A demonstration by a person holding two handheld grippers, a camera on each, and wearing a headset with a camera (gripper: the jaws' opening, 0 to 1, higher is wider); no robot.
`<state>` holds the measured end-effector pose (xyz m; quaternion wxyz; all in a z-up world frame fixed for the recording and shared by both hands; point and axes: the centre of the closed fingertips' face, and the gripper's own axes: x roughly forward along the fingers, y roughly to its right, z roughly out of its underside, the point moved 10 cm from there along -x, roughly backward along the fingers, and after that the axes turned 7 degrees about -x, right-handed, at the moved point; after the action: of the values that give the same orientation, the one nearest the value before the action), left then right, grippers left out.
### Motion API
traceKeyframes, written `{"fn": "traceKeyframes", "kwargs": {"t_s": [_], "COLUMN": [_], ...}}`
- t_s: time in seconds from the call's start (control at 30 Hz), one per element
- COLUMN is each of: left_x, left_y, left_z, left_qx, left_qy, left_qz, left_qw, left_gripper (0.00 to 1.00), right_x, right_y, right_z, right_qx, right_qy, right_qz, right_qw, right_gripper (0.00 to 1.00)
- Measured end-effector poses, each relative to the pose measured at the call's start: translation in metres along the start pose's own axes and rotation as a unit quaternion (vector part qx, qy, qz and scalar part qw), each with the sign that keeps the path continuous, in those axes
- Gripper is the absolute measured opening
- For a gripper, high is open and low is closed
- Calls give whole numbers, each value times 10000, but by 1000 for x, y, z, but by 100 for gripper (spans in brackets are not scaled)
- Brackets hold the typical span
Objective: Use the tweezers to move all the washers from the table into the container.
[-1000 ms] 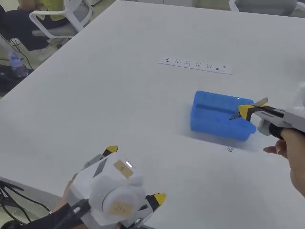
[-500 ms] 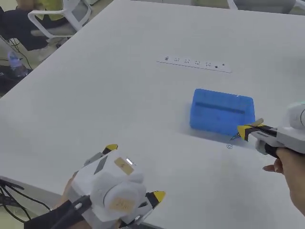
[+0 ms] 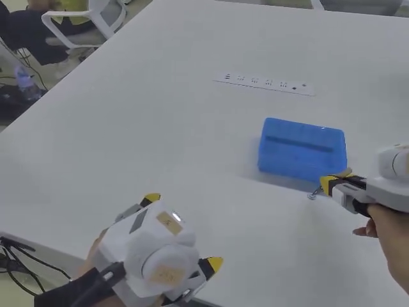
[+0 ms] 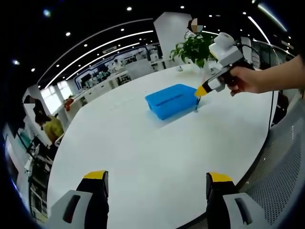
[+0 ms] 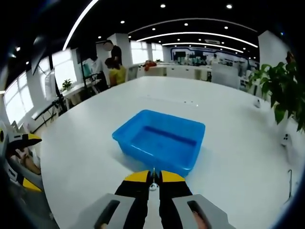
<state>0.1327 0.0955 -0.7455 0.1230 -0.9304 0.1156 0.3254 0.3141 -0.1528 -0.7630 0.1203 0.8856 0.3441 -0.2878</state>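
One second before, the right gripper (image 3: 327,185) was over the blue container (image 3: 301,150) with the tip of the tweezers (image 3: 317,191) inside it. Now it has come out and down to the table (image 3: 160,128), just in front of the near wall of the container. I judge that one delivery is finished and the next pick-up is beginning. A small washer (image 3: 311,196) lies on the table there, beside the container and not in it, and the tip of the tweezers is at it or touching it. It is too small to tell if the tip already holds it. In the right gripper view the two jaws stand narrow, pressed on the thin tweezers (image 5: 153,181) between them. The long axis of the tweezers runs straight along the jaws. It points forward and down to the table, toward the near wall of the container (image 5: 159,138); in the head view this is to the left and a little down. The left gripper (image 4: 157,183) has changed very little. It hangs at the near edge of the table, well apart from the work, with its jaws wide and nothing between them.
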Motion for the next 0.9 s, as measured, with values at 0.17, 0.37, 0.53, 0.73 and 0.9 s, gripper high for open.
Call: {"fn": "traceKeyframes", "kwargs": {"t_s": [0.17,0.37,0.53,0.73,0.9], "left_x": [0,1,1,1,1], "left_y": [0,0,0,-1,0], "left_z": [0,1,1,1,2], "left_qx": [-5,11,7,28,48], "left_qy": [-22,-43,-57,-90,-112], "left_qz": [-6,1,-16,-28,-32], "left_qw": [10000,10000,10000,10000,9999], "left_gripper": [86,86,86,85,85], "right_x": [0,-2,-6,-21,-25], "right_y": [0,0,1,3,5], "right_z": [1,-1,-3,-12,-11], "right_qx": [-122,-170,-91,-6,-282], "right_qy": [-41,-49,-185,-414,-1152], "right_qz": [52,6,-53,-208,-418], "right_qw": [9999,9998,9998,9989,9921], "right_gripper": [3,3,2,2,1]}}
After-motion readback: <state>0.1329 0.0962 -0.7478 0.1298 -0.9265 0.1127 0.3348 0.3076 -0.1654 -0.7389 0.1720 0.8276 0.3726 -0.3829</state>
